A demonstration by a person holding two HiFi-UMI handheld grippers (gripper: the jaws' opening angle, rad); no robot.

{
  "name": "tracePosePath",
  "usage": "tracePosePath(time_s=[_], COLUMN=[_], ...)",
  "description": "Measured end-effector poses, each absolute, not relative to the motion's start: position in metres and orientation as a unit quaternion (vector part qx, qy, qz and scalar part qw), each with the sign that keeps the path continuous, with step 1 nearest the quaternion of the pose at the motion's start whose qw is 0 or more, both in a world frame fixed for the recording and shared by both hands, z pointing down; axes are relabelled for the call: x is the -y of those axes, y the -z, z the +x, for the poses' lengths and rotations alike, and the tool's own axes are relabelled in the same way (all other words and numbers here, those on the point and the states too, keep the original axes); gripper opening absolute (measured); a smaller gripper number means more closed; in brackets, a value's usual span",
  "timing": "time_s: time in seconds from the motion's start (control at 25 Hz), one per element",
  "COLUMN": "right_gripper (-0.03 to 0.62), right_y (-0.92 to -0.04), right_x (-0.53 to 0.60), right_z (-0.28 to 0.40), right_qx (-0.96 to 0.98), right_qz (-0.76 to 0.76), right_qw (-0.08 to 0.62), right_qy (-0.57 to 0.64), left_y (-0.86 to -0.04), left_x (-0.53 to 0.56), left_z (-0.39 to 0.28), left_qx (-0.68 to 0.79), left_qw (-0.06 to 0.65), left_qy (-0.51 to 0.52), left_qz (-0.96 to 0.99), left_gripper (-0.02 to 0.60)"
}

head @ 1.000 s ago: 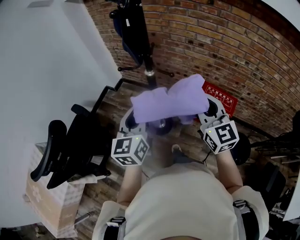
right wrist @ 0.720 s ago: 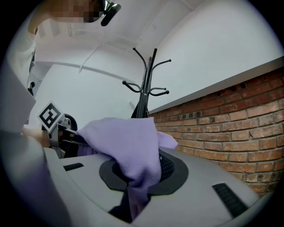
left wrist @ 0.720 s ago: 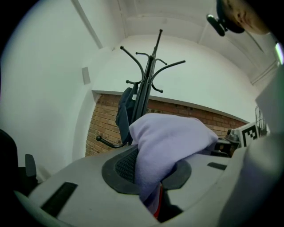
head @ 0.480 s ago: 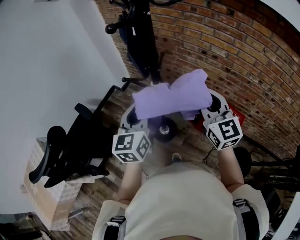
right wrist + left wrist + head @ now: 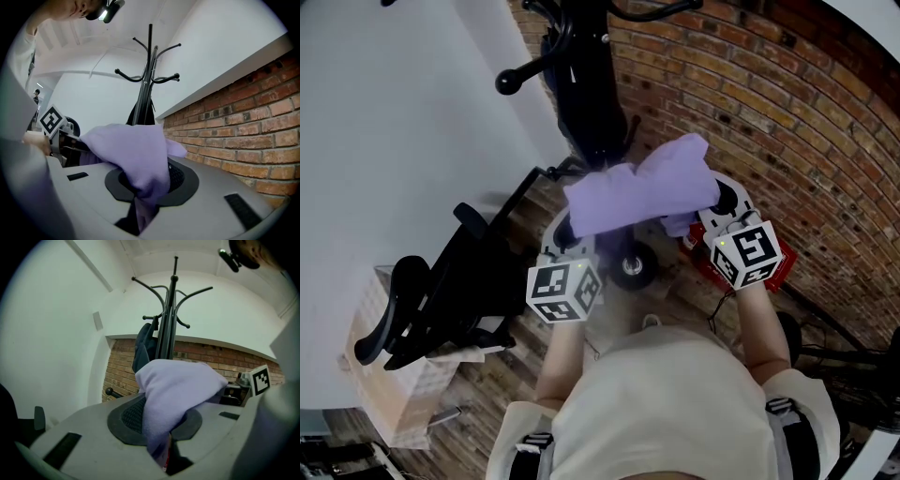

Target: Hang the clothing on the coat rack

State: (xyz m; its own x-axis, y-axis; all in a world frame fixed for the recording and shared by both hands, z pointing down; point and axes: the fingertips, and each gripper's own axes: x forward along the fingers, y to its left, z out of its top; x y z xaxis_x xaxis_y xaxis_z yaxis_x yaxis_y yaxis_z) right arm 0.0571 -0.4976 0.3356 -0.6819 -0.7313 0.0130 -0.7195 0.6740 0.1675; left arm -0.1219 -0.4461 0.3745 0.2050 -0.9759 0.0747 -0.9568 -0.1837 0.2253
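A lilac garment (image 5: 642, 192) is held bunched between the two grippers, in front of the person and just short of the coat rack (image 5: 586, 84). The left gripper (image 5: 565, 246) is clamped on the garment's left end and the right gripper (image 5: 727, 211) on its right end (fabric is seen pinched between each pair of jaws). A dark garment (image 5: 143, 345) is already hung on the rack, beside the brick wall (image 5: 750, 103). At near left, a patterned box (image 5: 380, 394) is partly covered by a black chair (image 5: 441, 300); its contents cannot be told.

I see a brick wall (image 5: 787, 112) at upper right, a black office chair (image 5: 441, 300) at left, and a cardboard box (image 5: 382, 403) at lower left.
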Motion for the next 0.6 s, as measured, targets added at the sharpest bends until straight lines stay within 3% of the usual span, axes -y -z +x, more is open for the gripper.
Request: tracePosePath(time_s=[0.6], right_gripper=[0.052], right_y=[-0.411], right_x=[0.539], right_z=[0.047], right_qx=[0.926], right_qz=[0.364], right_qw=[0.100], right_qy=[0.021], left_y=[-0.449], left_x=[0.468], left_z=[-0.127], left_qx=[0.655], left_qw=[0.183], left_qy=[0.007], left_qz=[0.734], left_gripper=[0.061])
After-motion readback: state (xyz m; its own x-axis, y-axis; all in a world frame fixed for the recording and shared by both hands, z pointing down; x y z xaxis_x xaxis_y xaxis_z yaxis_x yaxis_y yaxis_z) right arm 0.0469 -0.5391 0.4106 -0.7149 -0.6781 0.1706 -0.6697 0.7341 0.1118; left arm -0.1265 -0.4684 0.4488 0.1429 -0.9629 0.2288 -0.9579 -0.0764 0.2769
